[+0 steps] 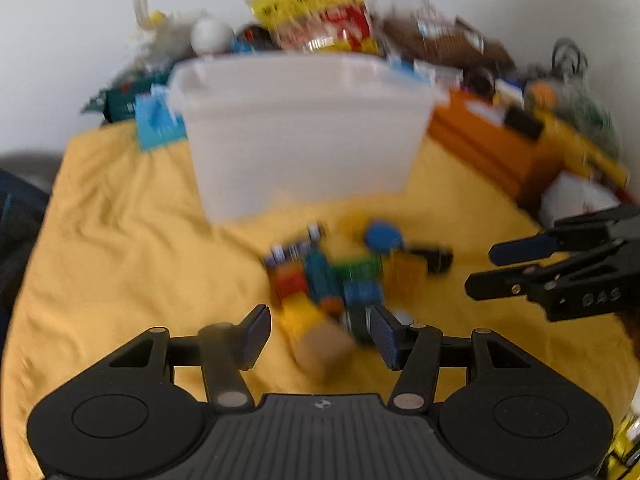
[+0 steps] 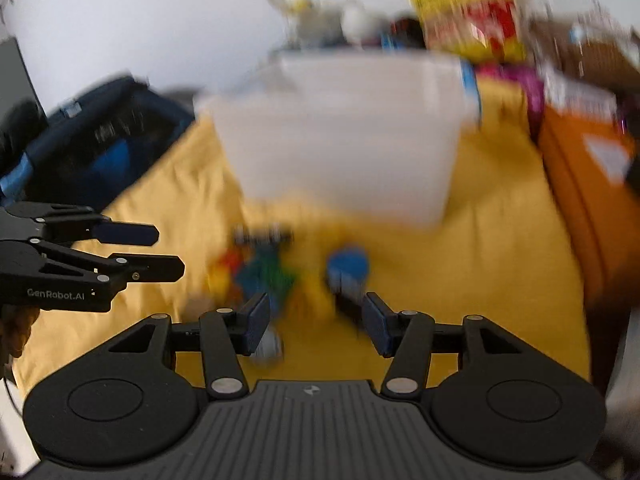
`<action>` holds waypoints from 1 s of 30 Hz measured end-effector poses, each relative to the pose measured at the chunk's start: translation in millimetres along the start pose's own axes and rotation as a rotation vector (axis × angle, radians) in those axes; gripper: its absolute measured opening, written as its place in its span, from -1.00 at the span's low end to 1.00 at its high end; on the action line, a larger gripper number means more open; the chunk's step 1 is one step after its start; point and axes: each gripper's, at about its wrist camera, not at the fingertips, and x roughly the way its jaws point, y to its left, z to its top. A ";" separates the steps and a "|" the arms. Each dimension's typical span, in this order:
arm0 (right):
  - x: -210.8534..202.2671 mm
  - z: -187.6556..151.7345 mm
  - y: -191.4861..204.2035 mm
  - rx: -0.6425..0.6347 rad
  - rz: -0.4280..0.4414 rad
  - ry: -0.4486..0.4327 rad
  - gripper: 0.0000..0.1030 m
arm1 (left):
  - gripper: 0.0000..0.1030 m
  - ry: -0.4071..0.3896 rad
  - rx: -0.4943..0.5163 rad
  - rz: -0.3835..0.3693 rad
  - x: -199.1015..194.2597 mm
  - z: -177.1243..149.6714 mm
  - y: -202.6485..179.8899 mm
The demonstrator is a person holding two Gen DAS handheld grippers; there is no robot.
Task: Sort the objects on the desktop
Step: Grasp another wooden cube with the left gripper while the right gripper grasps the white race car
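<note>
A yellow cloth (image 1: 120,208) covered the desk and filled most of both wrist views. On it, at about twelve o'clock from both grippers, stood a large translucent white bin (image 1: 304,128), upright, its rim towards the back wall. Behind the bin lay a blurred row of clutter, with a yellow-and-red packet (image 1: 316,12) the clearest piece in it. An orange box (image 1: 492,140) sat at roughly two o'clock in the left wrist view, at the cloth's edge, and a dark blue bag (image 2: 100,140) lay off the cloth at ten o'clock in the right wrist view.

Between the bin and the grippers was the pile of small desktop objects (image 1: 344,276) — blurred, packed close together, some touching. In it could be made out a blue round cap (image 1: 382,236), a red block (image 1: 290,284), a green block (image 1: 358,268) and, nearest the left gripper, a tan block (image 1: 326,348). The rest was too smeared to name.

The left gripper (image 1: 320,336) hovered over the near edge of the pile with its jaws spread wide and nothing between them; the tan block lay just ahead of the gap, though whether it touched a finger could not be told. The right gripper (image 2: 314,324) stood likewise agape and empty over the pile's near side. Each showed in the other's view — the right one at three o'clock in the left wrist view, fingers apart.
</note>
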 end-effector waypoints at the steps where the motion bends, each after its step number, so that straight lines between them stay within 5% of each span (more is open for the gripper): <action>1: 1.3 -4.6 0.3 0.007 0.006 0.013 0.07 | 0.14 0.008 0.007 0.001 5.5 -5.0 -2.7; 7: 9.2 -7.7 11.0 -0.037 0.023 0.039 0.07 | 0.14 0.028 0.005 0.037 29.4 -13.0 -0.5; 11: 21.9 -2.1 19.4 -0.081 0.040 0.046 0.07 | -0.16 0.023 -0.021 -0.009 30.8 -14.9 7.2; 22: 70.6 -0.5 46.4 -0.204 0.080 0.102 0.04 | -0.16 -0.012 -0.093 0.025 1.5 -21.5 30.7; 30: 49.4 -1.0 41.9 -0.173 0.113 0.075 -0.35 | -0.16 -0.064 -0.129 0.026 -15.9 -6.1 39.2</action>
